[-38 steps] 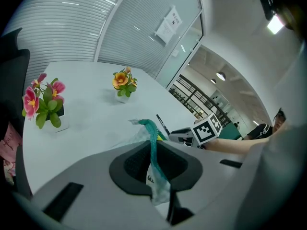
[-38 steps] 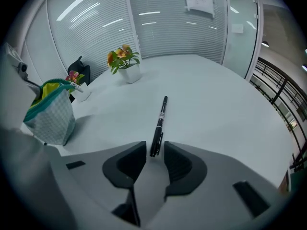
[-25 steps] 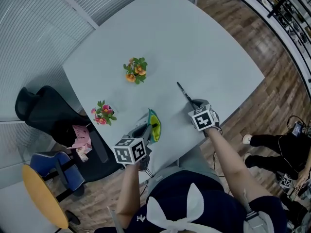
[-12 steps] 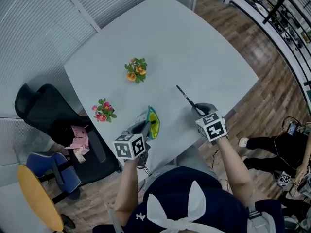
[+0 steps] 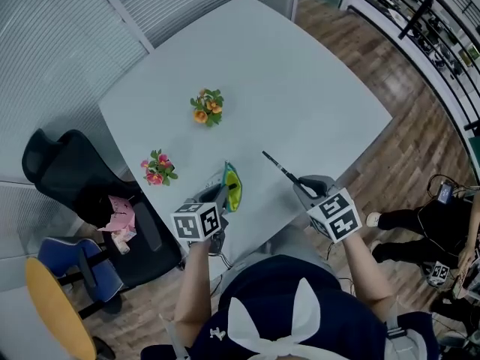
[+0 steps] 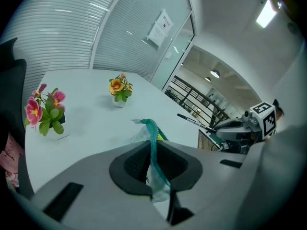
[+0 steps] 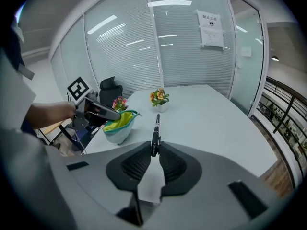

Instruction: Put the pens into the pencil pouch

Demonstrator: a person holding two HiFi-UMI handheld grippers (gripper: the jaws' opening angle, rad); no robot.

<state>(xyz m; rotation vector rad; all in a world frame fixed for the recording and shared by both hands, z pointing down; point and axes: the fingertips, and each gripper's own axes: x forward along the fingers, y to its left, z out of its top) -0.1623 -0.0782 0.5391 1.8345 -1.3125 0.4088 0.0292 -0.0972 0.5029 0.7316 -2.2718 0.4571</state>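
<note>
Pen [image 7: 156,123], dark & slim, is clamped by its rear end btwn the closed pads of the R gripper [image 5: 300,183], w/ the rest of it projected forward over the near edge of the table [image 5: 300,81], tip aimed toward the table's middle. Pencil pouch [image 5: 234,187], white-sided w/ a teal zip rim & yellow lining, is seen at the same near edge, toward its left end, mouth open and turned up. Its teal rim is pinched btwn the nearly shut jaws of the L gripper [image 6: 154,164]. The pen & pouch are kept apart, the pen to the pouch's right. A pot of pink flowers [image 5: 156,169] is placed nr the left edge, just beyond the pouch; orange flowers [image 5: 208,107] are set further in, toward the table's middle. A black office chair [image 5: 67,167] is parked off the left edge.
</note>
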